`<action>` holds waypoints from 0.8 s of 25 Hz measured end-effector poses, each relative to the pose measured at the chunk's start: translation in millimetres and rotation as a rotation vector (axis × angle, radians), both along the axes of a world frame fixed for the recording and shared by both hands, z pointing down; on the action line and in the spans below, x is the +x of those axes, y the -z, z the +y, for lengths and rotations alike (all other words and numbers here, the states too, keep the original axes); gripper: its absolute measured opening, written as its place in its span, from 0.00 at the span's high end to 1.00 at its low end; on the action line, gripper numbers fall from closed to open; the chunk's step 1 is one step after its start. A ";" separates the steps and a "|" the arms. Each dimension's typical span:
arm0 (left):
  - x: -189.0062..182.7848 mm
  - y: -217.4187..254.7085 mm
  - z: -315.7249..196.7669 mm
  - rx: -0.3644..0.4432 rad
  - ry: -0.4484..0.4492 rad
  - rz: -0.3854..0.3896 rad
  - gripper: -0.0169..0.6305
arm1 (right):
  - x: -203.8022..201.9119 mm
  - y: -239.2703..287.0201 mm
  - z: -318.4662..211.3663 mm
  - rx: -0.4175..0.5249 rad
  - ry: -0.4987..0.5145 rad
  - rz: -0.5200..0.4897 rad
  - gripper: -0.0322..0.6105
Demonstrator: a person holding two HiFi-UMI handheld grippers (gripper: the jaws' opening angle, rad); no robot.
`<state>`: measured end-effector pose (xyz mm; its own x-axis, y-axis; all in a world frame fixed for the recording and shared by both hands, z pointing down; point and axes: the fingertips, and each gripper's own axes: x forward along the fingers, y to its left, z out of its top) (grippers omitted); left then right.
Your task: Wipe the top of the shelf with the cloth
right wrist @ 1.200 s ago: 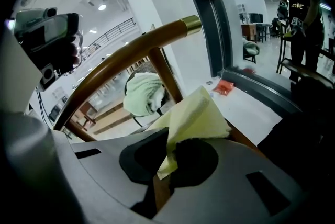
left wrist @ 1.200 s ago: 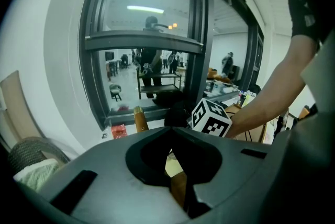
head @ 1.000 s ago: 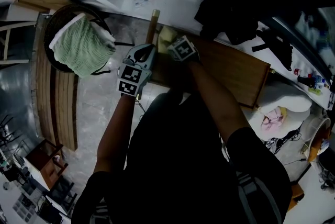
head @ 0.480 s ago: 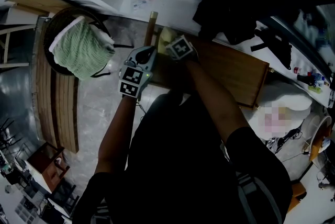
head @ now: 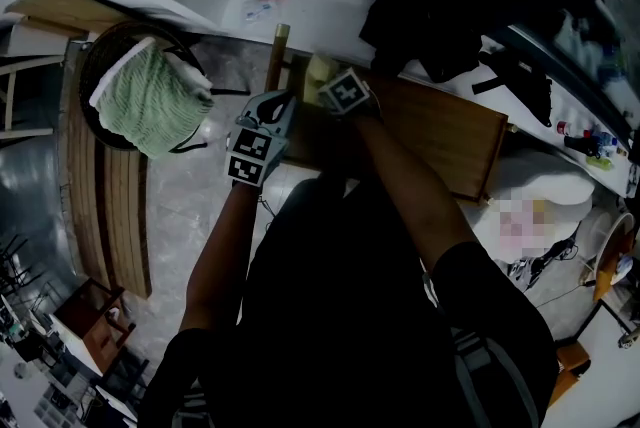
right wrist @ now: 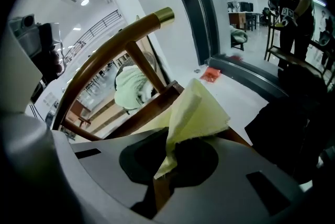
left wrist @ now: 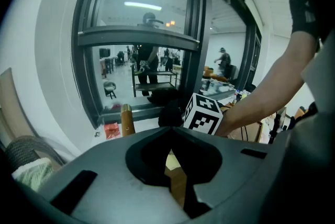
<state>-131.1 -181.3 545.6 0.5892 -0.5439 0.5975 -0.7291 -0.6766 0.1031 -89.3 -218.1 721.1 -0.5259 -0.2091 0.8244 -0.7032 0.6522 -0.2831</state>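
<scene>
A pale yellow cloth (right wrist: pixel 194 107) is pinched in my right gripper (right wrist: pixel 170 136), which is shut on it; a loose corner sticks up past the jaws. In the head view the cloth (head: pixel 318 68) lies at the left end of the brown wooden shelf top (head: pixel 440 131), under my right gripper (head: pixel 332 84). My left gripper (head: pixel 272 106) hovers just left of the shelf end, beside the right one. In its own view the left gripper (left wrist: pixel 171 129) has its jaws together with nothing in them, and a strip of wood shows below.
A round dark basket (head: pixel 98 56) holding a green knitted cloth (head: pixel 150 98) stands to the left on a slatted wooden bench (head: pixel 110 206). A curved wooden rail (right wrist: pixel 112 47) rises by the shelf end. Dark bags (head: pixel 440 16) lie behind the shelf.
Both grippers stay almost where they were at the shelf's left end; the picture shifts slightly as the head moves. The cloth remains in the right gripper.
</scene>
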 end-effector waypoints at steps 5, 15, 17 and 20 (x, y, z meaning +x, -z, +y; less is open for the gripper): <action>21.5 -5.1 1.4 -0.014 -0.019 0.006 0.96 | 35.7 0.4 0.9 0.007 -0.042 0.034 0.90; 89.3 -32.3 19.0 -0.089 -0.083 0.000 0.96 | 128.4 2.3 31.3 -0.030 -0.149 0.038 0.90; 104.5 -36.6 22.9 -0.099 -0.093 -0.006 0.96 | 143.9 3.0 38.5 -0.038 -0.163 0.029 0.90; 127.2 -42.7 27.4 -0.111 -0.107 -0.012 0.96 | 165.7 3.7 47.0 -0.046 -0.184 0.021 0.90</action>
